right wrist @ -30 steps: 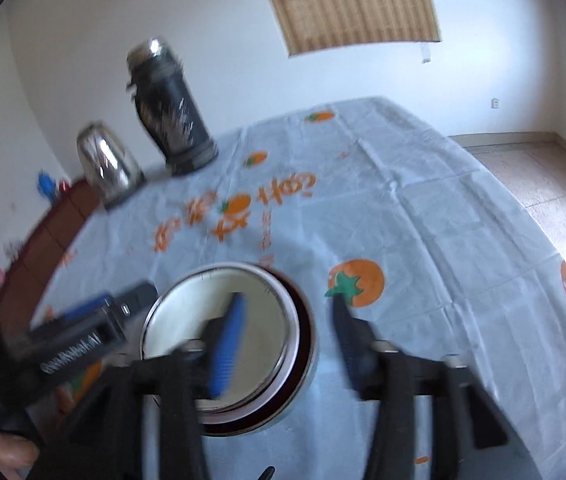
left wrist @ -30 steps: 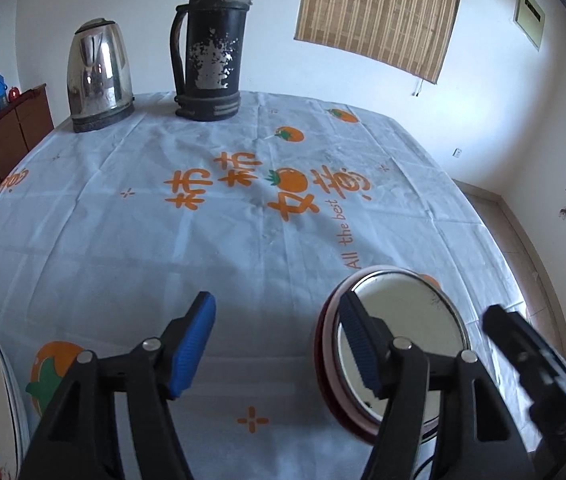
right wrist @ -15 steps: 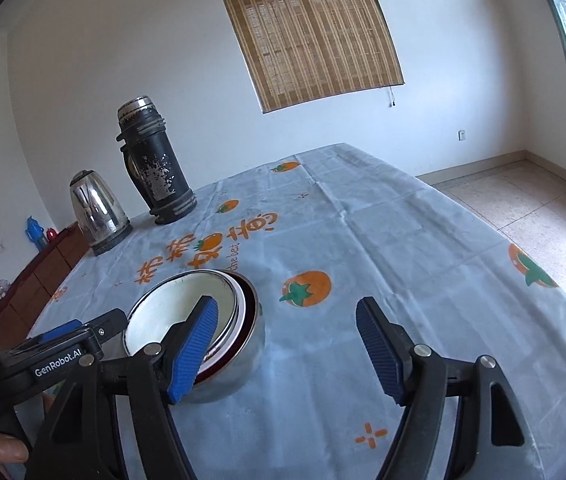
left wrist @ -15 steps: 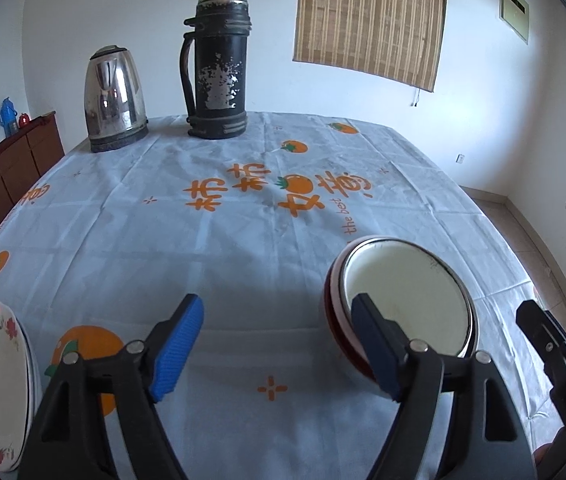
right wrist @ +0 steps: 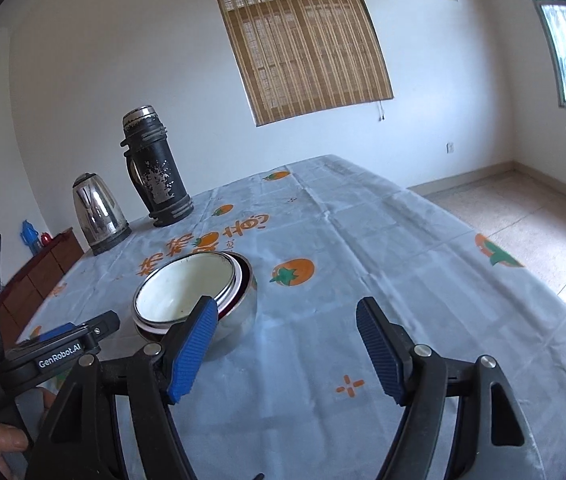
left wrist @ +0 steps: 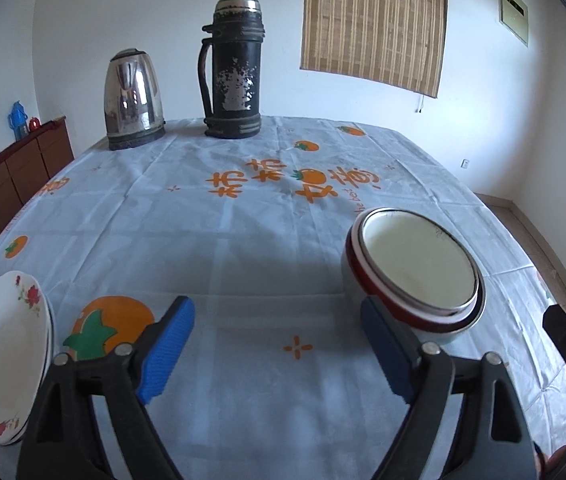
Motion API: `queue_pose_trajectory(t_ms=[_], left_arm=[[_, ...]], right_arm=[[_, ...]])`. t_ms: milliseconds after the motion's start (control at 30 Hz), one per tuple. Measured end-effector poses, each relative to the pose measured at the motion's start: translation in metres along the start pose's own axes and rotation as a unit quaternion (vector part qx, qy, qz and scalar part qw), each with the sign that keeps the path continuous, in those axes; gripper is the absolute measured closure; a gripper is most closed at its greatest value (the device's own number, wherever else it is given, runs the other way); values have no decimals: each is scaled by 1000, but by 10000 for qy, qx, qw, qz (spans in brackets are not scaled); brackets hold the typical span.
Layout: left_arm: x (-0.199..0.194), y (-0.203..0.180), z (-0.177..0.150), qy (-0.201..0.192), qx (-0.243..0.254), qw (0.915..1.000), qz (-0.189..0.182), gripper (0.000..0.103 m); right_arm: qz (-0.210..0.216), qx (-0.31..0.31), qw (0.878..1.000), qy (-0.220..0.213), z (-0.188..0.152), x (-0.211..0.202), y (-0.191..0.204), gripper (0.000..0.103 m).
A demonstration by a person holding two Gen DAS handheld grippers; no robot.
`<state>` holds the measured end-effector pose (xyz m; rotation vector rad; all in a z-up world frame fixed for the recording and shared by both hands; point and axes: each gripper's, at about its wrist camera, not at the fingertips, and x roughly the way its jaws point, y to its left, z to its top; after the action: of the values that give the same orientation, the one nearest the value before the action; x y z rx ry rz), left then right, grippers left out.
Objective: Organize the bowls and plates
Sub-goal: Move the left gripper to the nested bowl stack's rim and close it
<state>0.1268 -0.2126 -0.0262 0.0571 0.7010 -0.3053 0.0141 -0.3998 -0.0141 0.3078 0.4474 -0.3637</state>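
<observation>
Both claws, the left gripper (left wrist: pixel 275 350) (just opened wider) and right gripper (right wrist: pixel 289 348), have backed off the stacked bowls (left wrist: pixel 415 272) empty, so stacking looks done.

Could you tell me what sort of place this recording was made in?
Most likely a plain dining room in a home: a large table under a tablecloth printed with oranges, a steel kettle and a worn thermos at its far end, and a bamboo blind over the window.

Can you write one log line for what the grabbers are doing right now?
left gripper: jaws just opening, empty | right gripper: open, empty | stacked bowls: on table | plates: stacked, untouched
</observation>
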Motion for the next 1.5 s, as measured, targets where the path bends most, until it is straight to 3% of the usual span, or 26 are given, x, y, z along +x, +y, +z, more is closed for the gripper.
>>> queue_pose_trajectory(t_ms=[333,533,600,667,1267,1500], left_arm=[[-18,3,-17,-247,31,9996,99,3],[-22,6,-17,-325,2,9993,208,2],[-22,7,-18,-340,0,9992,202,2],[-23,6,-19,-386,36,9990,203,2],[-2,5,-16,-271,95,9993,228,2],[3,10,-8,-192,100,9997,62,0]], right_arm=[[52,62,9999,-114,-14,-21,4,29],[31,-150,9990,-416,-14,-35,9,29],[0,-220,9987,-466,-13,-39,10,21],[-14,-220,9985,-502,-14,-41,8,20],[245,-300,9992,-45,0,-13,-6,20],[300,-507,9982,128,18,1,-5,20]])
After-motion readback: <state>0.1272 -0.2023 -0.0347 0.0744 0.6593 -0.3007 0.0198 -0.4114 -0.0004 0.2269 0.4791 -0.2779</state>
